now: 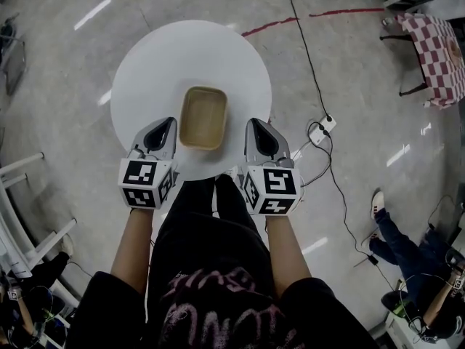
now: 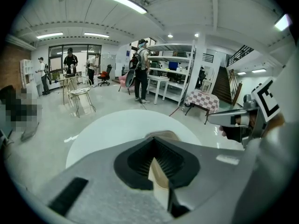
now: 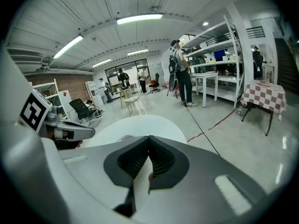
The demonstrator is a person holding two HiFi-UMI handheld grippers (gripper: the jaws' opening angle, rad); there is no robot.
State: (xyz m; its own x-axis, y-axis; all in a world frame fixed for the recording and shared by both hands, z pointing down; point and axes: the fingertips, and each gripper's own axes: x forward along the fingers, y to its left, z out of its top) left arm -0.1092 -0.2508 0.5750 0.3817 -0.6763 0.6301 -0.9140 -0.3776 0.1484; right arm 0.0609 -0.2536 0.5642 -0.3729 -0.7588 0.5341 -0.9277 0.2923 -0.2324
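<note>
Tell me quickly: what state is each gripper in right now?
Left gripper: shut, jaws together, holding nothing, beside the tan tray.
Right gripper: shut, jaws together, holding nothing, on the tray's other side.

A tan tray (image 1: pixel 203 117) sits on a plain white round table (image 1: pixel 152 64), over a pale grey, glossy floor (image 1: pixel 65 64) crossed by a thin red line (image 1: pixel 290 22) at one o'clock. The left gripper (image 1: pixel 169 122) and right gripper (image 1: pixel 253 122) are light grey with black ribbed pads, and each carries a cube of black-and-white square markers. At two o'clock hangs a red-and-white checked tablecloth (image 1: pixel 436 46), and at six o'clock the person's black shirt (image 1: pixel 211 282) bears pink print.
</note>
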